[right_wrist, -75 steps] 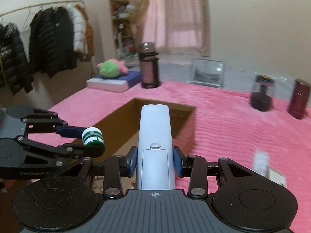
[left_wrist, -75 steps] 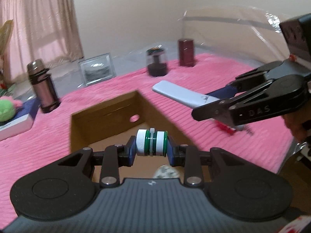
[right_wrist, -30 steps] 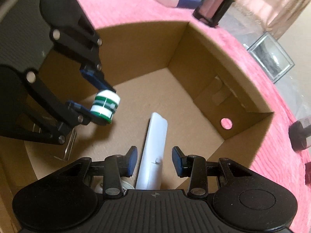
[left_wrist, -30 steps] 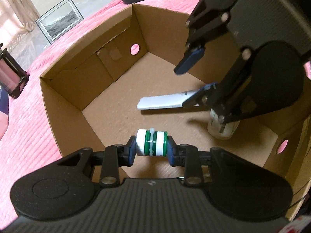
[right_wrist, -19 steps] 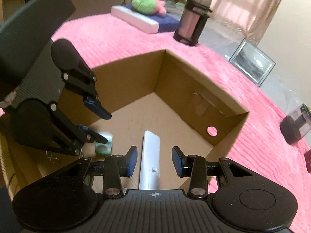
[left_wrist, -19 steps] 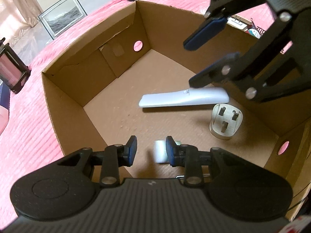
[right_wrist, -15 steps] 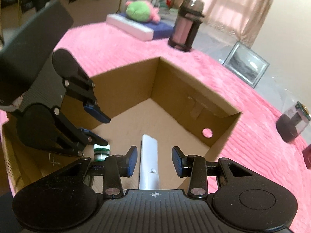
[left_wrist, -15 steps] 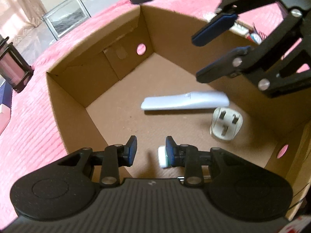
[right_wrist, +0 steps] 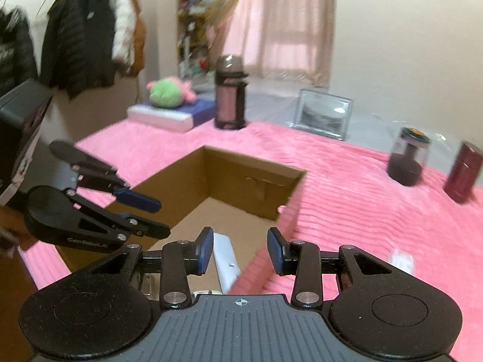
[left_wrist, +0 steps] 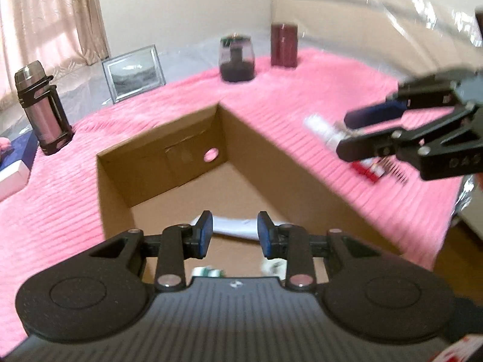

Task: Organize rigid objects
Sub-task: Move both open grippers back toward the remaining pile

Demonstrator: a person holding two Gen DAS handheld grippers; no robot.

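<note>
Pink ribbed bedspread (left_wrist: 302, 90) covers the bed in the left wrist view, with a cardboard box (left_wrist: 256, 132) sunk open-topped in its middle, evidently the collecting place for loose hard items. Inside the box: a white remote (left_wrist: 235, 227) flat on the floor, a green-and-white spool (left_wrist: 208, 271) and a white plug (left_wrist: 273, 267), both mostly hidden behind the gripper body. Along the far edge stand a steel flask (left_wrist: 42, 108), a picture frame (left_wrist: 132, 74), a dark jar (left_wrist: 237, 58) and a maroon tin (left_wrist: 283, 45), upright and well apart from the box. Small red and white items (left_wrist: 347, 141) lie blurred on the bedspread to the right, probably next for sorting. Left hand-held gripper (left_wrist: 234, 235): jaws parted, empty, raised above the box. Right hand-held gripper (left_wrist: 356, 134): jaws apart, empty, hovering over those small items. Right wrist view: same bedspread (right_wrist: 362, 211), a rack of coats (right_wrist: 75, 42) behind, a green plush toy (right_wrist: 169, 90) on a book. The box (right_wrist: 250, 166) sits below and to the left; the remote (right_wrist: 225, 259) shows inside it. Right gripper (right_wrist: 240, 250): open, touching nothing, aimed past the box rim. Left gripper (right_wrist: 151, 217): open and empty over the box's near side. A white object (right_wrist: 401, 261) lies blurred on the bedspread to the right; its kind cannot be told.
</note>
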